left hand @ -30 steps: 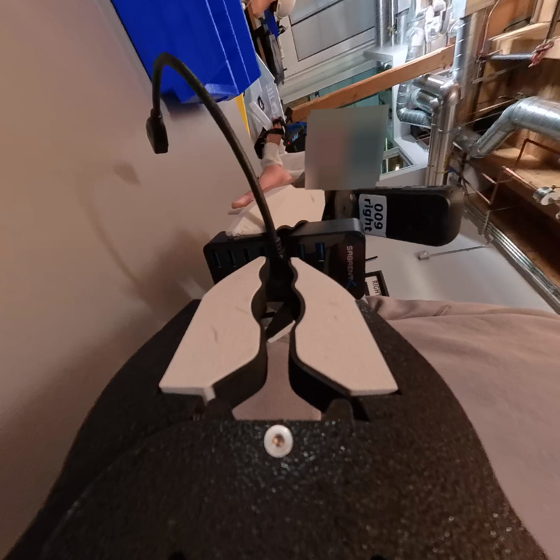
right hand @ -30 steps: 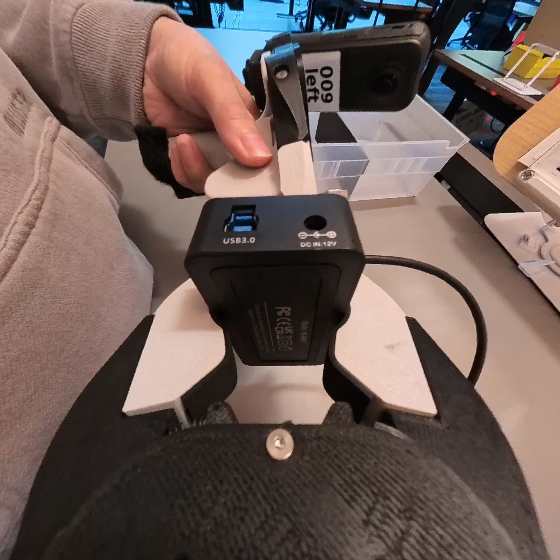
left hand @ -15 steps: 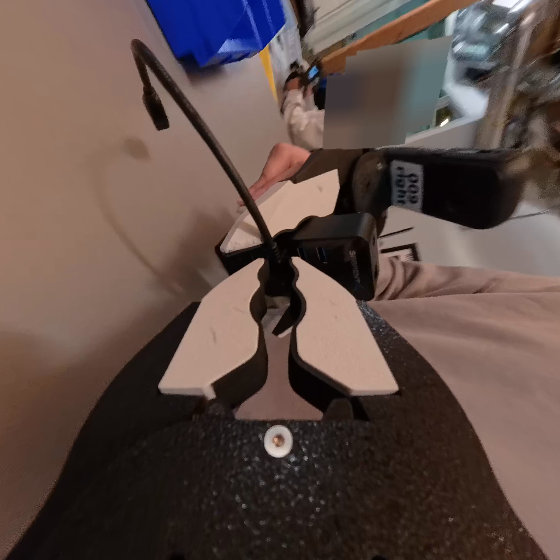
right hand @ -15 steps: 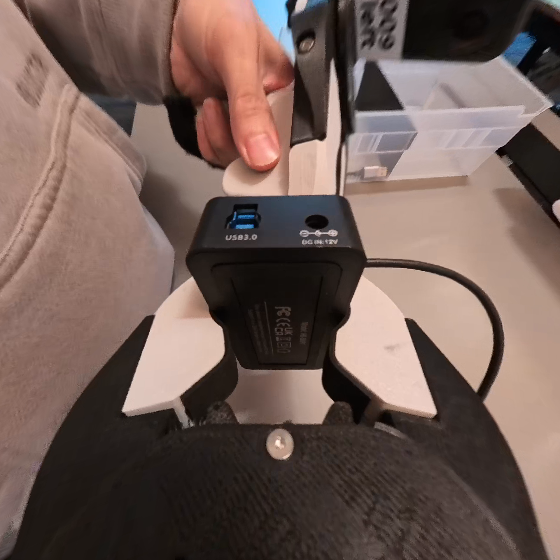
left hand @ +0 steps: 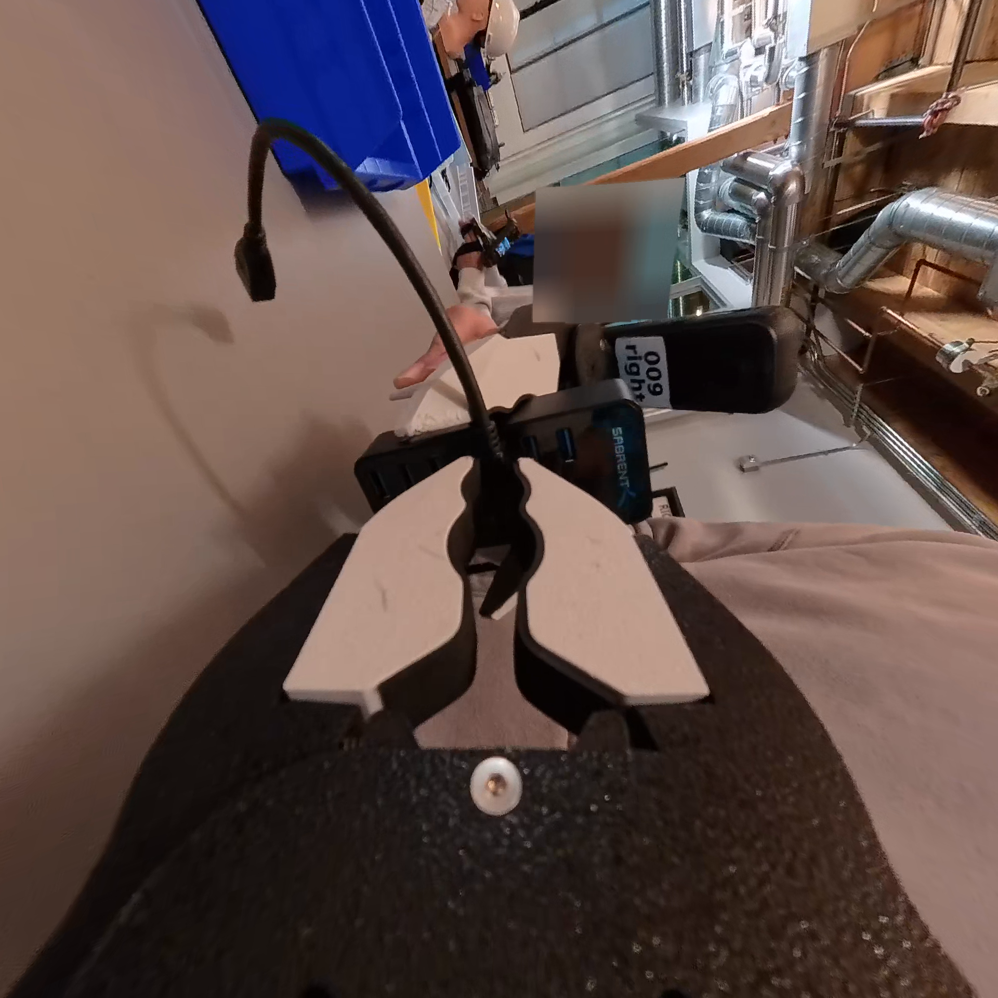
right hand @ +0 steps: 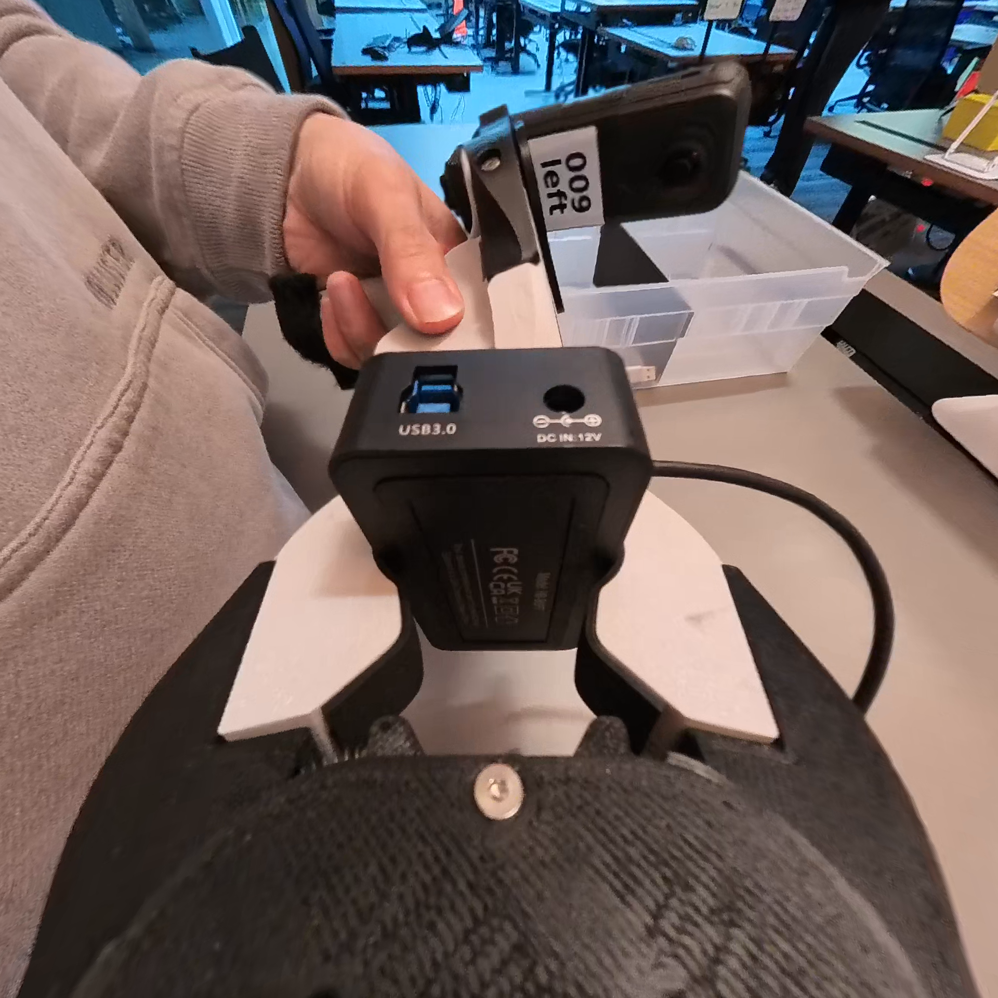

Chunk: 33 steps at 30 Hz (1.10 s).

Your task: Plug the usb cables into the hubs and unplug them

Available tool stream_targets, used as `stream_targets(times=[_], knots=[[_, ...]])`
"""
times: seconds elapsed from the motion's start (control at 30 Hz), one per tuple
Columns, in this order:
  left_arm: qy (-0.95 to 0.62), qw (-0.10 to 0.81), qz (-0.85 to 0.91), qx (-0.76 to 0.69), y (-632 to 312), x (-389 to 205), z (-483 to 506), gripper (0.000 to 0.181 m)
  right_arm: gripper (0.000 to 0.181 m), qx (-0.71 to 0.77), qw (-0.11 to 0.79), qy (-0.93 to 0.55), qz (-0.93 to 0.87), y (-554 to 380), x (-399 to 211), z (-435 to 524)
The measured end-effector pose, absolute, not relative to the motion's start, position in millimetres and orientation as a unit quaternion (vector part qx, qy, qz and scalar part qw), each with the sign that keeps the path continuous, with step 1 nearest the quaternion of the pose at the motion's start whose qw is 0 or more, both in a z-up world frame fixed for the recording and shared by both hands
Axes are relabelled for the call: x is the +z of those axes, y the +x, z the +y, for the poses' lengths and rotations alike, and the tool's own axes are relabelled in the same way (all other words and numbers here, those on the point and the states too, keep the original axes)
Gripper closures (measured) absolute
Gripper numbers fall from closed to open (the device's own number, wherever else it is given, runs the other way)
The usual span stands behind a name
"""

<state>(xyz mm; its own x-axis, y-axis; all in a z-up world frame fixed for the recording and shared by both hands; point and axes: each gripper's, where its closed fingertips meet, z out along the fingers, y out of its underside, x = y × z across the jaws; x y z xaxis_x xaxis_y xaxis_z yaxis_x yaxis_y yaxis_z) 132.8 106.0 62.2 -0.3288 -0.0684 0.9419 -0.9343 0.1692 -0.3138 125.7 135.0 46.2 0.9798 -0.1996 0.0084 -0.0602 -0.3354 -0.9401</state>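
Observation:
My right gripper (right hand: 497,540) is shut on a black USB hub (right hand: 489,459) and holds it above the table, end face with a blue port and a round socket pointing away. My left gripper (left hand: 494,486) is shut on the plug end of a black USB cable (left hand: 410,254), right against the hub's port side (left hand: 588,459). Whether the plug sits in a port is hidden by my fingers. The cable arcs up to a free connector (left hand: 255,267). The left gripper's white fingers (right hand: 518,318) show behind the hub, and the cable (right hand: 810,518) loops at the right.
A blue bin (left hand: 345,81) stands at the far side of the tan table (left hand: 135,378). A clear plastic box (right hand: 729,308) sits behind the hub. A person's hand (right hand: 367,232) holds the left gripper, and a beige sleeve (right hand: 108,432) fills the left.
Half a second ago both grippers were tilted and closer together. They are now back near the pose of one second ago. Both grips are unchanged.

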Motion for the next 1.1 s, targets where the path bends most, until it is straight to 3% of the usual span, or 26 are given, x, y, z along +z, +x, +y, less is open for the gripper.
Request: stream_targets(times=[0.3, 0.43, 0.47, 0.53, 0.63, 1.1], knots=[[0.449, 0.361, -0.628, 0.522, 142.0, 54.0, 101.5, 0.171, 0.110, -0.074, 0.549, -0.826, 0.108, 135.1, 38.2, 133.1], [0.415, 0.426, -0.614, 0.519, 135.8, 62.4, 103.8, 0.172, 0.110, -0.070, 0.572, -0.812, 0.093, 131.9, 45.7, 133.7], [0.401, 0.433, -0.621, 0.516, 133.6, 64.0, 105.4, 0.171, 0.109, -0.078, 0.569, -0.814, 0.092, 133.0, 45.8, 134.1], [0.384, 0.432, -0.623, 0.527, 132.6, 68.9, 106.7, 0.151, 0.109, -0.070, 0.559, -0.822, 0.078, 129.0, 44.5, 134.9], [0.380, 0.420, -0.640, 0.520, 132.1, 63.2, 106.0, 0.171, 0.109, -0.075, 0.557, -0.824, 0.070, 128.5, 46.3, 135.2], [0.382, 0.427, -0.632, 0.522, 130.8, 55.9, 106.3, 0.172, 0.110, -0.087, 0.524, -0.844, 0.074, 131.0, 36.9, 135.3]])
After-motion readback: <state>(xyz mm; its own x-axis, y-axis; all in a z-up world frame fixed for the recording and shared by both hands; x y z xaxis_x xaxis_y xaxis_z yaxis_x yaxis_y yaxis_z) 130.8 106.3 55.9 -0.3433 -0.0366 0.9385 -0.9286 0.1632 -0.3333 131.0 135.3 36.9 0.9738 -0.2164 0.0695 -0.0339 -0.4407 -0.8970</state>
